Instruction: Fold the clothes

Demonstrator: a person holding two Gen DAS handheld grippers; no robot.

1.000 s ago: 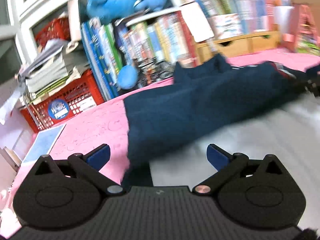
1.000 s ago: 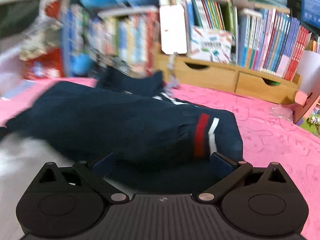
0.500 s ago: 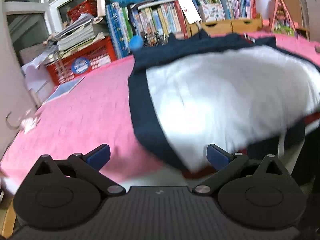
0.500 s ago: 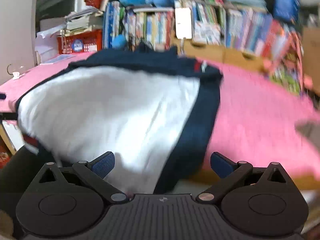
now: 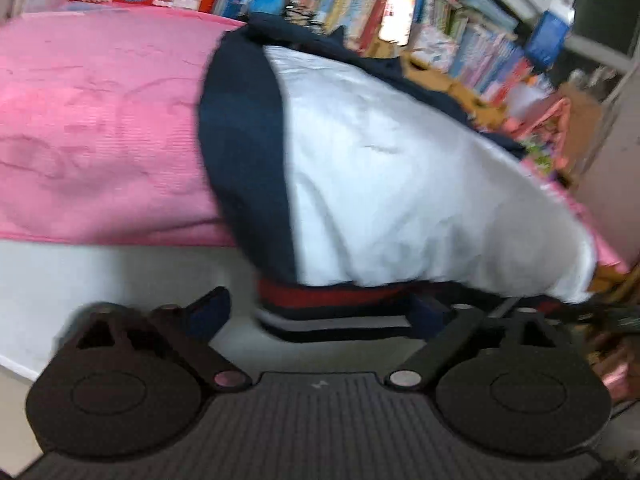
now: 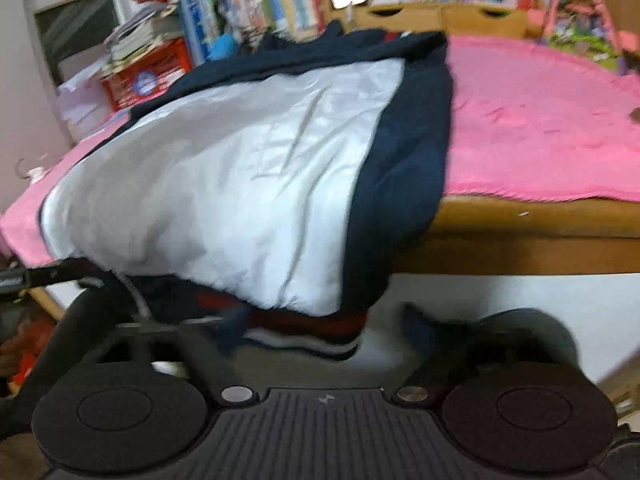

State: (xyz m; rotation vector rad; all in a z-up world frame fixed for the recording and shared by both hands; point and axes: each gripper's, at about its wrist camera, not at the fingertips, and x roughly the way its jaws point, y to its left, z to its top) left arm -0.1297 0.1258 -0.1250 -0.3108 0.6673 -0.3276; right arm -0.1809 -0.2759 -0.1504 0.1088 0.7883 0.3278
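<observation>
Bookshelves stand behind the pink table (image 6: 540, 120), where the navy and white jacket (image 5: 400, 168) lies with its striped hem (image 6: 304, 332) hanging over the near edge; both the left claw (image 5: 320, 312) and right claw (image 6: 320, 326) have just been closing around that hem, part open and not clearly pinching, so lifting it for the fold looks next

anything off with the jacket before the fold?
Yes: the navy jacket lies inside out, white lining up, and its striped hem hangs over the front edge of the pink-covered table.
</observation>
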